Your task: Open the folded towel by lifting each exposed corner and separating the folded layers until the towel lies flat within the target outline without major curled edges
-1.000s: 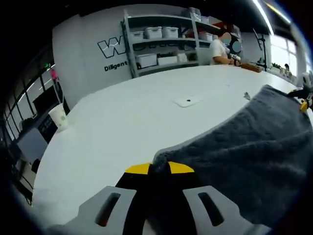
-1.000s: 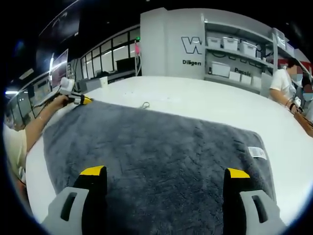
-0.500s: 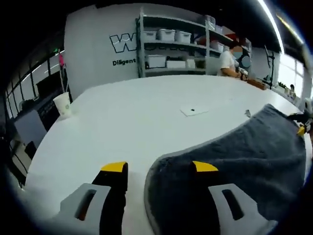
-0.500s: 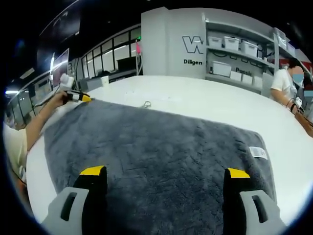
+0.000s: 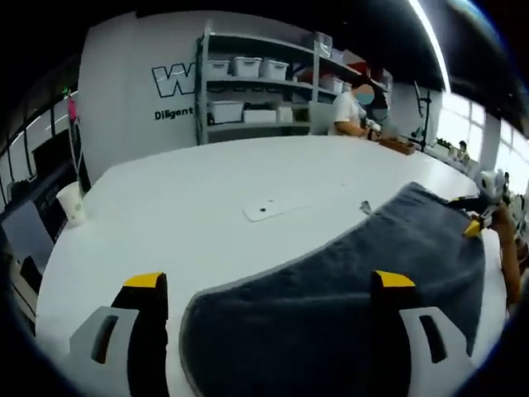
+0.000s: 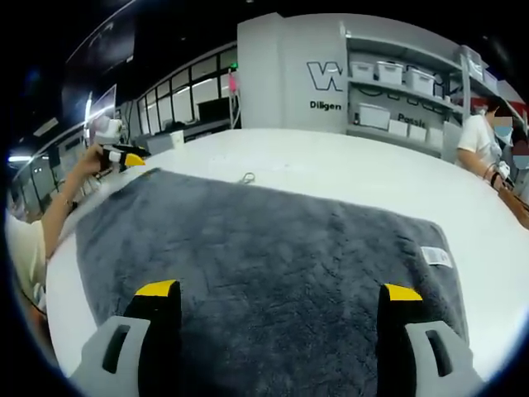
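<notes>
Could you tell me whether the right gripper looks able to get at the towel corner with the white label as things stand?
Probably yes. The right gripper is open above the grey towel, and the white label lies near the far corner on its right side. Nothing lies on the towel between them.

So the count here: one grey towel point(image 6: 273, 273) on the white surface point(image 5: 207, 215), with one white label point(image 6: 436, 256). Two claws, my left claw point(image 5: 269, 289) and right claw point(image 6: 279, 294). One paper cup point(image 5: 72, 201), one flat white card point(image 5: 266, 208), one shelving unit point(image 5: 248, 87).
</notes>
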{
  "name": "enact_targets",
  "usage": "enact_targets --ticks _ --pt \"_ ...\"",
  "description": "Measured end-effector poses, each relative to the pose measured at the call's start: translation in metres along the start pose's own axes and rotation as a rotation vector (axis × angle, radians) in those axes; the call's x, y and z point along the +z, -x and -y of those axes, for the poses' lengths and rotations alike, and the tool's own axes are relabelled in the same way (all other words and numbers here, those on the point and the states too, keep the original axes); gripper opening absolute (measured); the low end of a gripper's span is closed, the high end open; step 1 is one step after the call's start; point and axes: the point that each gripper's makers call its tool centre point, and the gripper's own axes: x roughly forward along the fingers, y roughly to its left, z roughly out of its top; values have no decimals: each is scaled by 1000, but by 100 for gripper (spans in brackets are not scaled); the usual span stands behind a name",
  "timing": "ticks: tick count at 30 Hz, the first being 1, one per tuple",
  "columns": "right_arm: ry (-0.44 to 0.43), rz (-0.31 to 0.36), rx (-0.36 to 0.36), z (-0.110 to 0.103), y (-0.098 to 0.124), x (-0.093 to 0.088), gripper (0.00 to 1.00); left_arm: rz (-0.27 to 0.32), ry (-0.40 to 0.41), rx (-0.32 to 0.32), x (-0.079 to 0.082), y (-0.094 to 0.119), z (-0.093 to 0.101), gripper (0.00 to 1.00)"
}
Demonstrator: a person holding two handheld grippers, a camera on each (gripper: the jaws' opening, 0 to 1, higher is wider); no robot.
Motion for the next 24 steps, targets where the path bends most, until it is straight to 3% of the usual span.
enact_targets --ticks 5,11,16,20,22,24 --pt "-8 0 3 1 0 0 99 55 11 -43 21 11 26 99" --pt "-7 6 13 -2 1 2 99 38 -33 -59 34 29 48 99" --pt "-17 3 23 -2 0 0 99 57 -62 -36 46 59 71 99" --pt "-22 0 29 -2 -2 0 99 88 -52 -58 46 74 86 99" --pt "-27 -4 32 -2 -3 -1 99 100 -41 -49 38 79 91 99" --pt "-31 -7 33 -2 -4 -2 99 58 -41 -39 20 84 95 98"
